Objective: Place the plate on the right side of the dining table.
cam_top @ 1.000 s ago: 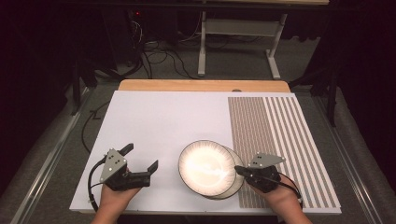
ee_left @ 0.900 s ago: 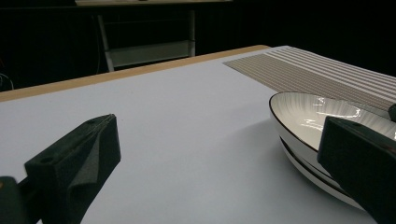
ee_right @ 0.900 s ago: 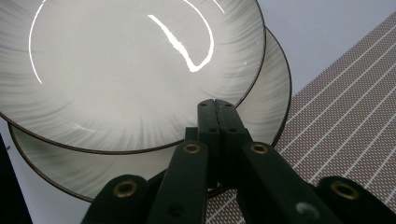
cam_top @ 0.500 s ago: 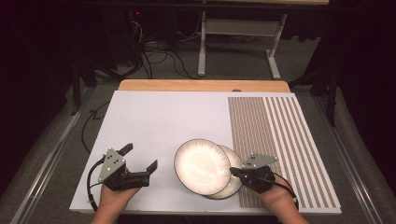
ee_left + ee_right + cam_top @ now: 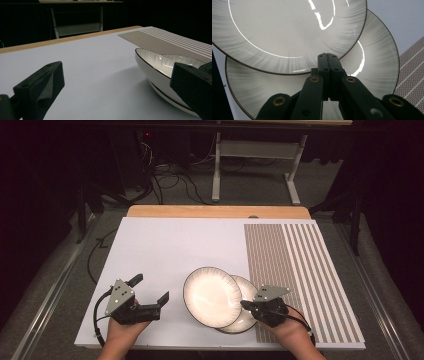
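item: 2 round white ceramic plates with dark rims, near table edge. upper plate (image 5: 212, 296) pinched at its rim by right gripper (image 5: 246, 304), jaws clenched, slid leftward off lower plate (image 5: 248, 316), likely to unstack. left gripper (image 5: 150, 292) released, waiting beside.

— How many dishes are on the table?
— Two round white glazed plates with thin dark rims: an upper plate (image 5: 212, 296) overlapping a lower plate (image 5: 248, 314).
— And tools?
— Two black two-jaw grippers, the left gripper (image 5: 151, 292) and the right gripper (image 5: 245, 304), each held in one hand.
— Anything else?
— One white board (image 5: 175, 245) with one brown-striped panel (image 5: 295, 265).
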`<state>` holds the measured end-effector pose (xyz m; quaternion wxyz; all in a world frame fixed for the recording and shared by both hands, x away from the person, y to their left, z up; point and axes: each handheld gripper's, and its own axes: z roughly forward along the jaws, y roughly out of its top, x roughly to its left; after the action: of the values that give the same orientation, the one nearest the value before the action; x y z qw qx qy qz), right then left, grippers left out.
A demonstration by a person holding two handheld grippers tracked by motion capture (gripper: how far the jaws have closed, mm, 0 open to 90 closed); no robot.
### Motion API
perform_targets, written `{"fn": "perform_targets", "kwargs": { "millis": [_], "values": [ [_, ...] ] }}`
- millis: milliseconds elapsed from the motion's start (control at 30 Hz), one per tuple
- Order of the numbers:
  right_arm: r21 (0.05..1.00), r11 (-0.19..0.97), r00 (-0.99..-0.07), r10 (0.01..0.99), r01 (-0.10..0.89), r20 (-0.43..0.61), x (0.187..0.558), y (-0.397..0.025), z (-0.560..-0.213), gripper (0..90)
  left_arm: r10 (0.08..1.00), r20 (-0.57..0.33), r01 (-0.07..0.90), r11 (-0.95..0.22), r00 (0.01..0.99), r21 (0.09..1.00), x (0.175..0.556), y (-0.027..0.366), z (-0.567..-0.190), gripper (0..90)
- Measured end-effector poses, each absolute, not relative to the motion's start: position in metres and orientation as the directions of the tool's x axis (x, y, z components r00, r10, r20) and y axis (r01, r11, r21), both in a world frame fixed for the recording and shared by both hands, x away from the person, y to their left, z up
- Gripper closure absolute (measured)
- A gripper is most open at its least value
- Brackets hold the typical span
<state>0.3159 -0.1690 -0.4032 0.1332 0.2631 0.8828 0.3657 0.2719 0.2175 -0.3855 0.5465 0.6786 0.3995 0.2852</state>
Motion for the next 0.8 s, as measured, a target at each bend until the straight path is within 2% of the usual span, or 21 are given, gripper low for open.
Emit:
{"fn": "perform_targets", "kwargs": {
  "millis": [233, 433, 533, 800],
  "values": [
    [0.717, 0.599, -0.830, 0.555, 0.356, -0.052, 0.316, -0.164, -0.404, 90.0, 0.836, -0.062, 0.243, -0.087, 0.545, 0.966, 0.271, 0.210, -0.383, 0.1],
    [0.717, 0.599, -0.827, 0.559, 0.358, -0.053, 0.317, -0.164, -0.404, 90.0, 0.799, -0.095, 0.295, -0.106, 0.594, 0.949, 0.274, 0.182, -0.383, 0.1],
    [0.717, 0.599, -0.827, 0.559, 0.357, -0.055, 0.317, -0.164, -0.404, 90.0, 0.785, -0.083, 0.314, -0.147, 0.614, 0.938, 0.276, 0.168, -0.386, 0.2],
    [0.716, 0.603, -0.827, 0.558, 0.351, -0.064, 0.316, -0.163, -0.404, 90.0, 0.750, -0.157, 0.437, -0.191, 0.643, 0.879, 0.287, 0.145, -0.396, 0.6]
  ]
}}
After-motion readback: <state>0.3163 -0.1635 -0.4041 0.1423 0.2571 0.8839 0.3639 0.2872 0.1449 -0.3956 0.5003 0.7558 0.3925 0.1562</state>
